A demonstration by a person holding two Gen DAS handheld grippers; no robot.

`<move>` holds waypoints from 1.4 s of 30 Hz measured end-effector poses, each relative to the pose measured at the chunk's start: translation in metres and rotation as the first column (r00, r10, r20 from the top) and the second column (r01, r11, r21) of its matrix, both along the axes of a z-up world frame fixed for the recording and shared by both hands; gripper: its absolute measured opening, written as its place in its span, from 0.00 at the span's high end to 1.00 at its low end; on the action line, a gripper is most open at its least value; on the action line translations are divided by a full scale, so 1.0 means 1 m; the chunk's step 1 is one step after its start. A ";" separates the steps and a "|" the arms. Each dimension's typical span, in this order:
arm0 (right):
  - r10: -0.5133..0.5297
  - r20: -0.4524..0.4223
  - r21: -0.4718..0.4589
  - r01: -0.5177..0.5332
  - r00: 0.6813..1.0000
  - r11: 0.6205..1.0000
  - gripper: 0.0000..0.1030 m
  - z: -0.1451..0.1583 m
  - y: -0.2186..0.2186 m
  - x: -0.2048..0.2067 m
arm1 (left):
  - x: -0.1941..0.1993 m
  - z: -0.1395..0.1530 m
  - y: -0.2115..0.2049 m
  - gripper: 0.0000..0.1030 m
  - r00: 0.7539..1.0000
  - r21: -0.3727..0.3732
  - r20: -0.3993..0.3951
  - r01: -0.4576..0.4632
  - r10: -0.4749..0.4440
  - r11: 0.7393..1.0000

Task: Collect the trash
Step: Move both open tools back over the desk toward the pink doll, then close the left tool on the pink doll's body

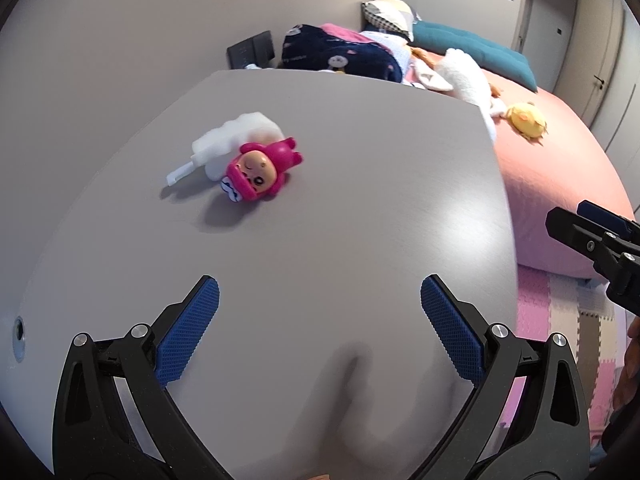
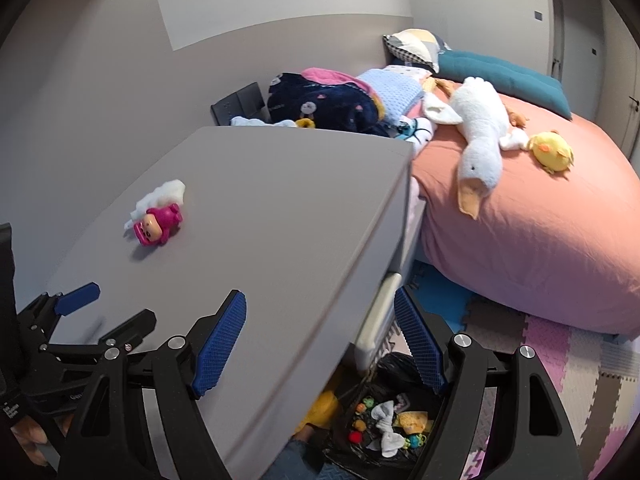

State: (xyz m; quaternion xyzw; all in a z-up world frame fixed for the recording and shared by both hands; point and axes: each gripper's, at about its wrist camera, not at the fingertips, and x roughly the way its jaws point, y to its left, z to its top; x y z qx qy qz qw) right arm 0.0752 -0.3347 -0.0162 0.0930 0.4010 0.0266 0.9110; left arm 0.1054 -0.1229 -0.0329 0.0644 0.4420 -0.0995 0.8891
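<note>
Grey desk (image 1: 360,200): pink doll (image 1: 260,172) against white scrap (image 1: 236,136); left gripper (image 1: 320,308), right gripper (image 2: 320,320) both agape, empty.

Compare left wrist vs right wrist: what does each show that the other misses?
Left wrist only: a round metal fitting at the table's left edge.

Right wrist only: the black trash bag on the floor below the table edge, holding crumpled tissues and colourful scraps, and the white plush goose's orange beak.

Both: grey tabletop, pink toy figure against white crumpled tissue, yellow plush chick, both open tools.
</note>
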 end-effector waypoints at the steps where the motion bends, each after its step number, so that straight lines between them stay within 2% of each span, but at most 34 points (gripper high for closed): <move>1: 0.008 0.001 0.001 -0.008 1.000 1.000 0.25 0.000 0.003 0.005 | 0.005 -0.001 0.002 0.05 1.000 0.000 -0.001 -0.008 0.008 1.000; 8: 0.049 0.007 0.000 -0.049 0.999 0.999 0.25 -0.001 0.019 0.036 | 0.037 -0.011 0.014 0.05 0.998 -0.039 -0.013 -0.069 0.069 0.997; 20: 0.095 0.026 0.001 -0.095 0.995 0.995 0.25 0.001 0.037 0.079 | 0.089 -0.020 0.016 0.05 0.993 -0.046 -0.007 -0.118 0.117 0.992; 25: 0.102 0.023 -0.007 -0.102 0.994 0.995 0.25 0.000 0.041 0.089 | 0.100 -0.023 0.015 0.19 0.993 -0.054 -0.017 -0.119 0.118 0.992; 32: 0.109 0.017 -0.022 -0.109 0.994 0.994 0.25 -0.002 0.045 0.098 | 0.112 -0.026 0.020 0.24 0.991 -0.055 -0.017 -0.136 0.135 0.989; 35: 0.117 0.016 -0.029 -0.116 0.993 0.993 0.25 -0.003 0.048 0.102 | 0.115 -0.026 0.021 0.33 0.992 -0.050 -0.009 -0.130 0.130 0.990; 36: 0.119 0.015 -0.032 -0.119 0.993 0.992 0.25 -0.003 0.049 0.103 | 0.116 -0.025 0.021 0.40 0.992 -0.050 -0.006 -0.127 0.127 0.991; 42: 0.144 0.009 -0.041 -0.144 0.990 0.989 0.25 -0.004 0.065 0.109 | 0.110 -0.022 0.032 0.40 0.991 -0.063 0.004 -0.133 0.134 0.989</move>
